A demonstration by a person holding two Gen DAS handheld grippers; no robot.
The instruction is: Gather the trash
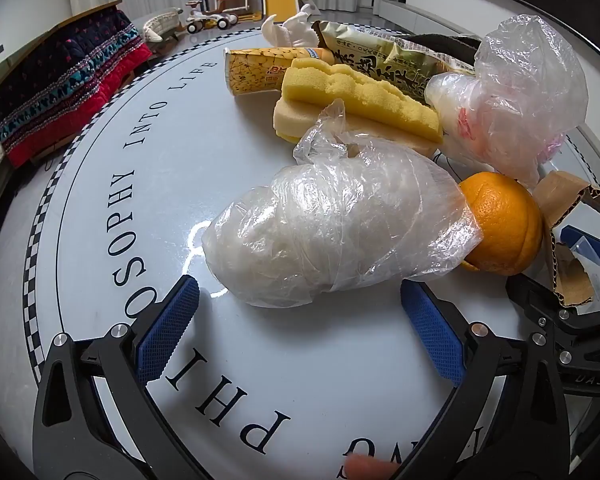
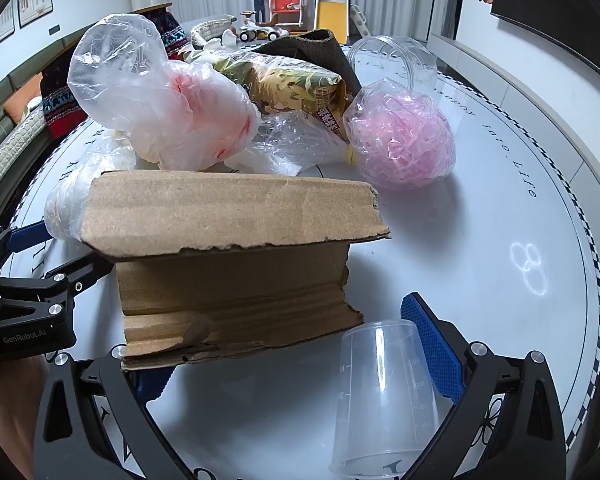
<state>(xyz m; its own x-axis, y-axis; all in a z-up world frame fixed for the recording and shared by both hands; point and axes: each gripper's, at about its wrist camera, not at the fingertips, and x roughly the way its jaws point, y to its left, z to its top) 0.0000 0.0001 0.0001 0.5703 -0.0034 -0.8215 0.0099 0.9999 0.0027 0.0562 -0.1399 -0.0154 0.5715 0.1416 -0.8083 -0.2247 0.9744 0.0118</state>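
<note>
Between spread pads of left hand-held gripper [image 1: 300, 320]: clear bag bundle [image 1: 332, 236] on desk [image 1: 148, 184], jaws wide, likely lining up grab. Right hand-held gripper [image 2: 288, 344] wide too, cardboard scrap [image 2: 236, 264] and plastic cup [image 2: 384, 396] between fingers, nothing gripped.

I see a clear bag of white stuff [image 1: 332, 224] lying on the table [image 1: 260, 360], touching an orange peel [image 1: 504, 224]; beside them a torn cardboard piece [image 2: 236, 264] and an overturned plastic cup [image 2: 384, 396].
</note>
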